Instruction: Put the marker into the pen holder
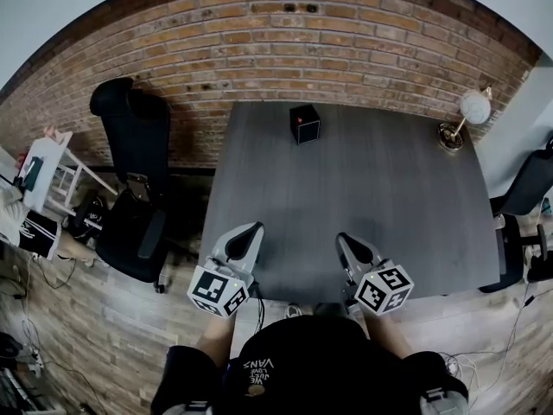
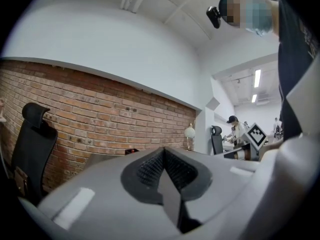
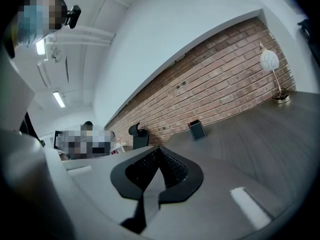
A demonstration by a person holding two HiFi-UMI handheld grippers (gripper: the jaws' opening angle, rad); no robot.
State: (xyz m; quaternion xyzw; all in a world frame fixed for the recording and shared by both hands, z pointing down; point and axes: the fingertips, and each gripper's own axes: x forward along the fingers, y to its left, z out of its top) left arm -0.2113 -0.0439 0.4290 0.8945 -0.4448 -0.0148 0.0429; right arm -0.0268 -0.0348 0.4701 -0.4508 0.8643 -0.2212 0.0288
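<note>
A black cube-shaped pen holder point(image 1: 304, 124) stands near the far edge of the dark grey table point(image 1: 389, 206); a small red spot shows at its top. It also shows in the right gripper view as the pen holder point(image 3: 197, 130), and just over the left jaws as the pen holder point(image 2: 131, 151). I see no marker lying on the table. My left gripper point(image 1: 253, 232) and right gripper point(image 1: 344, 240) hover over the near edge, far from the holder. In both gripper views the jaws meet with nothing between them: left gripper point(image 2: 163, 153), right gripper point(image 3: 159, 153).
A globe lamp point(image 1: 460, 121) stands at the table's far right corner. A black office chair point(image 1: 134, 180) is left of the table, another chair point(image 1: 527, 188) to the right. A brick wall point(image 1: 328, 41) runs behind. People sit in the background point(image 2: 233, 129).
</note>
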